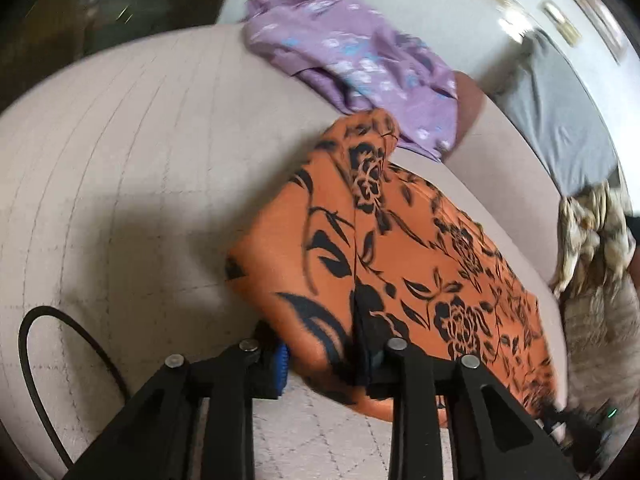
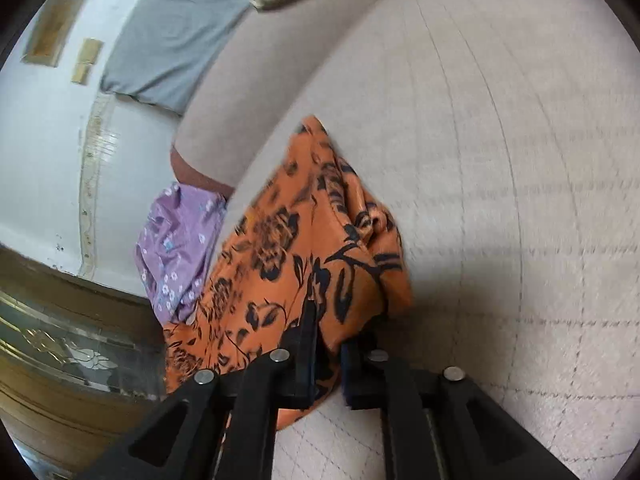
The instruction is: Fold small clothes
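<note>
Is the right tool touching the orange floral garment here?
Touching. The right wrist view shows the right tool closed on a fold of the orange floral garment, cloth pinched between its fingers.

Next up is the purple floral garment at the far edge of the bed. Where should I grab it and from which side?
Take the purple garment by its near hem, where it meets the orange floral cloth. Come in low from the bed's open side: it lies crumpled and drapes over the far edge, so only that border sits flat.
</note>
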Demonstrator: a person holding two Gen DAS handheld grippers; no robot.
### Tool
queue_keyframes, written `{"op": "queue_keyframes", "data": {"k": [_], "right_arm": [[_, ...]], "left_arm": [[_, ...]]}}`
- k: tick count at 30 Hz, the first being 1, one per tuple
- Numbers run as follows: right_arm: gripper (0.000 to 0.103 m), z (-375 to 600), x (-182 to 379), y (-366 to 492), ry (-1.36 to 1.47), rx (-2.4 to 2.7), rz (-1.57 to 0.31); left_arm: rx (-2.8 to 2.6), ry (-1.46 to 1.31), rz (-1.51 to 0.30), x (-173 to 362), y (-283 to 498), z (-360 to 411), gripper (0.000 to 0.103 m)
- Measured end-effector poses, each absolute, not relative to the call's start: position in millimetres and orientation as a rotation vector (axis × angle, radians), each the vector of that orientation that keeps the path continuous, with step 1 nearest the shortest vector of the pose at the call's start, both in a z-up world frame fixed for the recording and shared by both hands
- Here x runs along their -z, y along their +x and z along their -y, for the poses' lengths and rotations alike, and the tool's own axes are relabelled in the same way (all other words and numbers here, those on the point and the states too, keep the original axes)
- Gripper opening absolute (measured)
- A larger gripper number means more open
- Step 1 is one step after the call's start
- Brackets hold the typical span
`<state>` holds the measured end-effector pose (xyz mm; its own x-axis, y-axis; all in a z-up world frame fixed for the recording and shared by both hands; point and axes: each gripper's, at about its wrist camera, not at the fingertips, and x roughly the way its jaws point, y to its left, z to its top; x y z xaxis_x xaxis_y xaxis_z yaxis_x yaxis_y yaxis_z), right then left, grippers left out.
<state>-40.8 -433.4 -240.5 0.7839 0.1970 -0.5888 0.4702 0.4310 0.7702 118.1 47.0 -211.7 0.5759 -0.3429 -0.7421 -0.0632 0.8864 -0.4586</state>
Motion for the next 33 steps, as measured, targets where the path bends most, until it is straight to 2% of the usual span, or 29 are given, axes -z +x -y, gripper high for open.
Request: {"op": "queue_keyframes", "data": {"k": [2, 4, 5, 6, 7, 8, 11, 14, 17, 21, 28, 33], "right_arm": [[0.016, 437.9, 249.7, -42.2, 1.2, 0.182, -0.7], [0.026, 444.0, 255.4, -45.7, 1.248, 0.179, -0.701], [0.035, 444.9, 256.7, -46.3, 1.263, 0.18, -0.692], [0.052, 445.8, 258.1, -47.0, 1.279, 0.182, -0.68], [0.064, 445.9, 259.8, -46.5, 1.295, 0.188, -0.67], [0.072, 446.3, 261.8, -47.0, 1.306, 0.199, -0.656], [0.066, 446.8, 266.8, -37.1, 1.28, 0.227, -0.638], [0.017, 442.8, 270.1, -16.9, 1.193, 0.235, -0.678], [0.014, 434.7, 267.0, -11.7, 1.145, 0.266, -0.672], [0.012, 410.9, 225.8, -5.7, 0.923, 0.268, -0.621], [0.012, 363.9, 160.6, -1.5, 0.806, 0.121, -0.545], [0.012, 300.1, 134.6, 29.6, 0.777, 0.001, -0.564]], "left_arm": [[0.14, -0.494, -0.928, 204.4, 118.3, -59.6, 0.039], [0.1, -0.478, -0.87, 194.3, 114.9, -70.5, 0.046], [0.066, -0.461, -0.824, 185.9, 112.9, -77.5, 0.052], [0.054, -0.454, -0.798, 182.6, 109.5, -83.1, 0.06], [0.044, -0.454, -0.775, 179.6, 109.3, -86.8, 0.062], [0.043, -0.456, -0.759, 177.3, 109.3, -90.7, 0.063], [0.072, -0.45, -0.789, 183.4, 114.7, -91.2, 0.063], [0.077, -0.423, -0.832, 193.4, 123.3, -84.0, 0.063], [0.025, -0.311, -0.905, 206.1, 135.9, -72.5, 0.063], [-0.004, -0.325, -0.982, 218.9, 150.1, -73.5, 0.063], [-0.049, -0.347, -0.908, 198.1, 167.1, -91.0, 0.063], [-0.132, -0.407, -0.905, 198.7, 173.0, -123.0, 0.063]]}}
